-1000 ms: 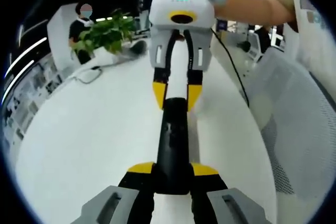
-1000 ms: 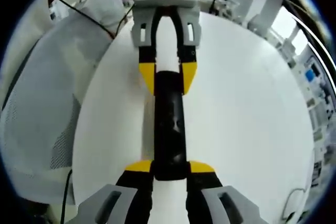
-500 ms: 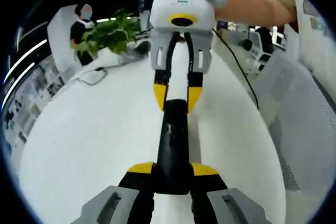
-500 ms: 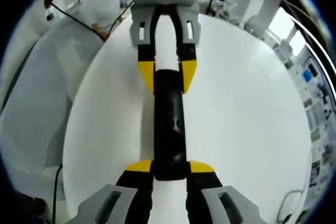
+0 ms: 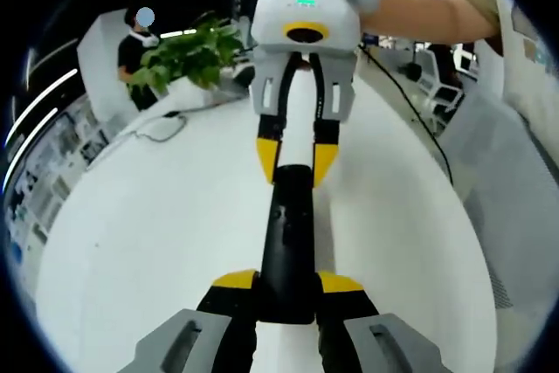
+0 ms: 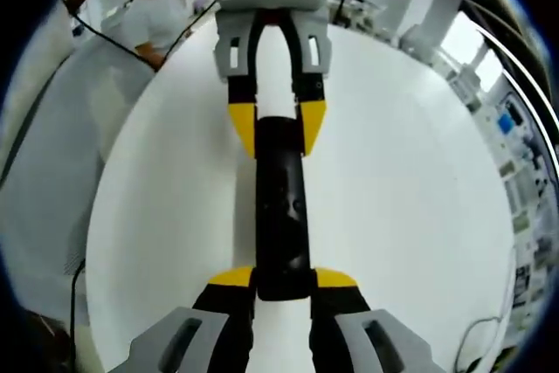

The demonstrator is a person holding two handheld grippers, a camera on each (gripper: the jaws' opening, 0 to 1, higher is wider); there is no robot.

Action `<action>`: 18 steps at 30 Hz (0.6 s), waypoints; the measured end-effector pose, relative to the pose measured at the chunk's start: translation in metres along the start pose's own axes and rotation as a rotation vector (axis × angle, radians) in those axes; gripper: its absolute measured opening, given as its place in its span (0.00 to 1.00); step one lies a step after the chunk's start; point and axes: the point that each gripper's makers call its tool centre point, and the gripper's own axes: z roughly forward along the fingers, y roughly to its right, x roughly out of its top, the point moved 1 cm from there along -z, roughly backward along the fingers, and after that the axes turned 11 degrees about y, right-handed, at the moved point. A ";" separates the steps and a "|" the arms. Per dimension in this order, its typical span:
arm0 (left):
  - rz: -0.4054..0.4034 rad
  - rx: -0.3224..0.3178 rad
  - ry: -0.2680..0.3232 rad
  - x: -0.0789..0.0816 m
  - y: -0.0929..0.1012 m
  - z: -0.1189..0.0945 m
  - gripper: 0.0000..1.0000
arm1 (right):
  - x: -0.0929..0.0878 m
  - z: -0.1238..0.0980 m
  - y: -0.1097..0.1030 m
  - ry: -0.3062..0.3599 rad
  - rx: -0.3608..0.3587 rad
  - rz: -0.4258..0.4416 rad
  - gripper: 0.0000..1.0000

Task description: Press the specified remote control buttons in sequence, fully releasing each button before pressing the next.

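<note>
A long black remote control (image 5: pixel 288 233) is held above the white table (image 5: pixel 148 224), gripped at both ends. In the left gripper view my left gripper (image 5: pixel 286 282) is shut on its near end, yellow fingertips (image 5: pixel 234 280) on either side. My right gripper (image 5: pixel 295 160) comes in from the top, shut on the far end. The right gripper view mirrors this: the right gripper (image 6: pixel 284 279) clamps the near end of the remote (image 6: pixel 281 207), and the left gripper (image 6: pixel 278 125) clamps the far end. The buttons are too dark to make out.
A green plant (image 5: pixel 188 51) and a coiled cable (image 5: pixel 159 127) sit at the far side of the table, with a person (image 5: pixel 135 48) standing behind. The holder's forearm (image 5: pixel 428 17) and white clothing (image 6: pixel 48 163) border the round table (image 6: pixel 419 189); a black cable (image 5: pixel 406 124) hangs by the edge.
The background has slid a little in both views, so both hands have shifted together with the remote. Both grips look unchanged.
</note>
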 end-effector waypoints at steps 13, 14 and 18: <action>0.003 0.007 -0.004 -0.004 -0.025 0.006 0.24 | -0.005 0.005 0.024 0.002 -0.006 0.001 0.21; 0.004 0.007 -0.005 -0.004 -0.026 0.006 0.24 | -0.005 0.005 0.026 0.002 -0.008 -0.001 0.21; 0.007 0.010 -0.010 -0.006 -0.033 0.006 0.24 | -0.005 0.007 0.031 0.001 -0.013 -0.006 0.21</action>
